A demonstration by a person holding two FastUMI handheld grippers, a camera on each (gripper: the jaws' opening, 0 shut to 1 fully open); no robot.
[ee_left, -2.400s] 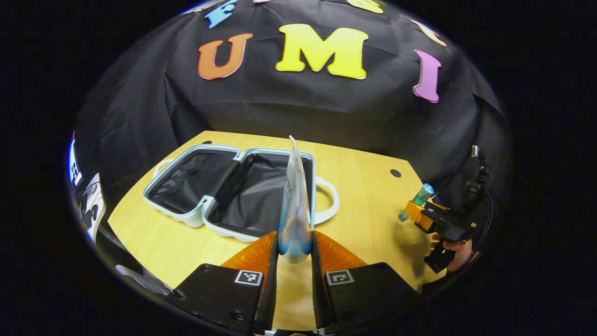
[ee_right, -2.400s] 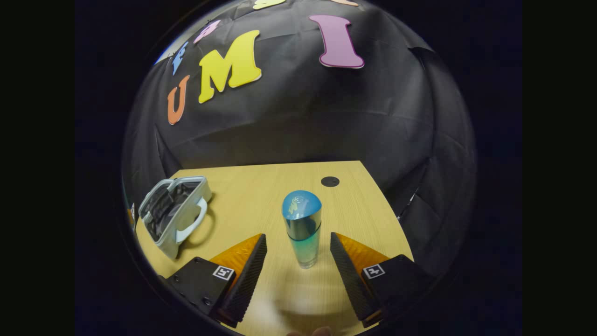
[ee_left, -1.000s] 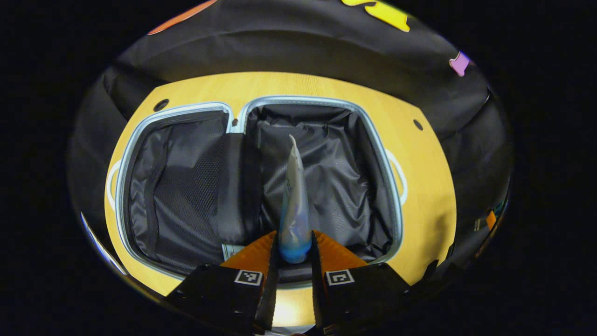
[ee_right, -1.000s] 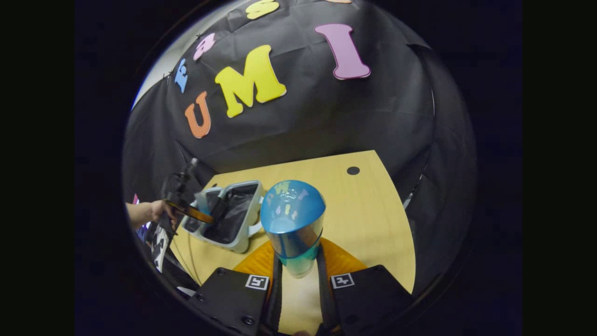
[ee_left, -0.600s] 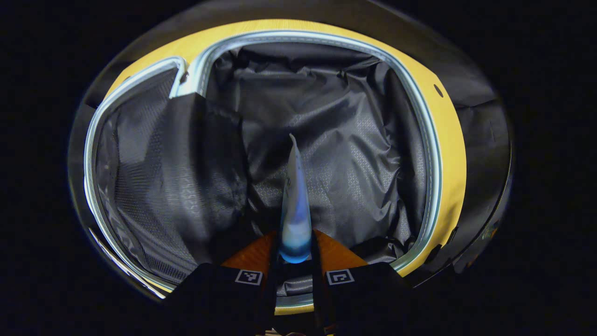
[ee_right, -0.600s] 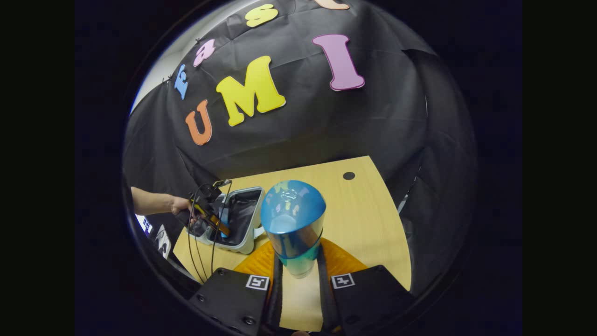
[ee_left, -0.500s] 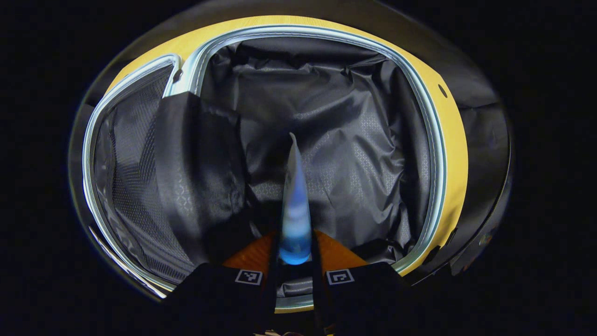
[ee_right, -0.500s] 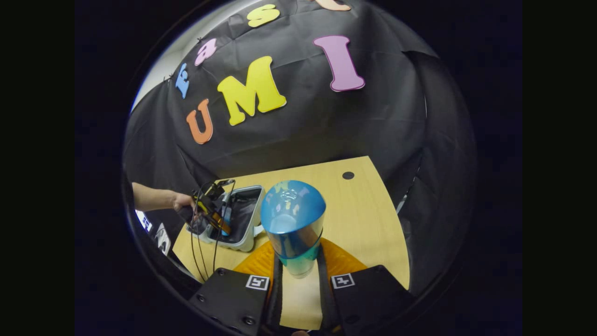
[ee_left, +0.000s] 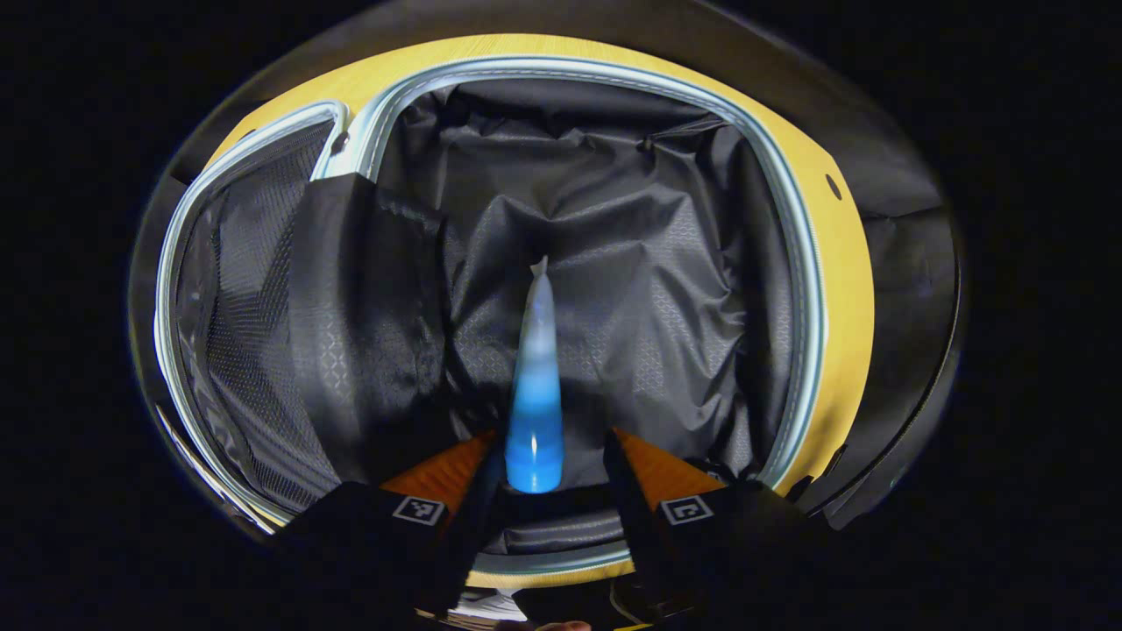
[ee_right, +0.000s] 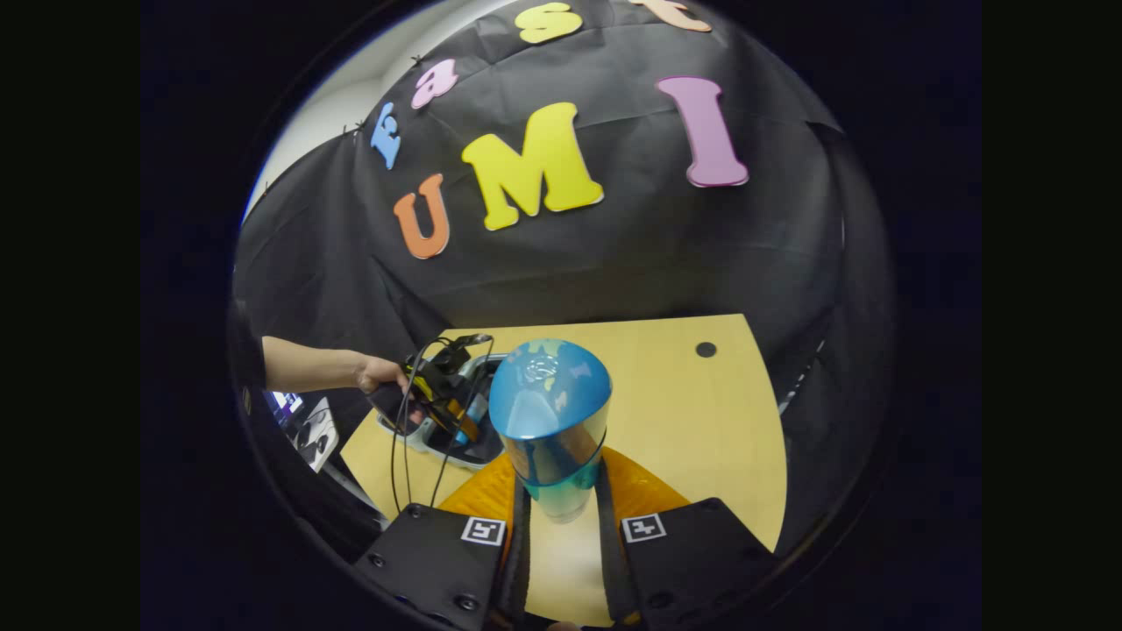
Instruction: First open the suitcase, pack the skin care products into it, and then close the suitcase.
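One blue and white squeeze tube point(ee_left: 536, 386) lies inside one open pale blue suitcase point(ee_left: 802, 263), between the left gripper point(ee_left: 550, 451) fingers, now apart. The right gripper point(ee_right: 561, 517) pinches one blue-capped glass bottle point(ee_right: 550, 421) above the yellow wooden table point(ee_right: 692, 421).

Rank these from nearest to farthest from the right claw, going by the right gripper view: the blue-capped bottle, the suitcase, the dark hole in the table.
1. The blue-capped bottle, held between the right claw's fingers.
2. The suitcase, open on the table's left part, with the left claw over it.
3. The dark hole, near the table's far right corner.
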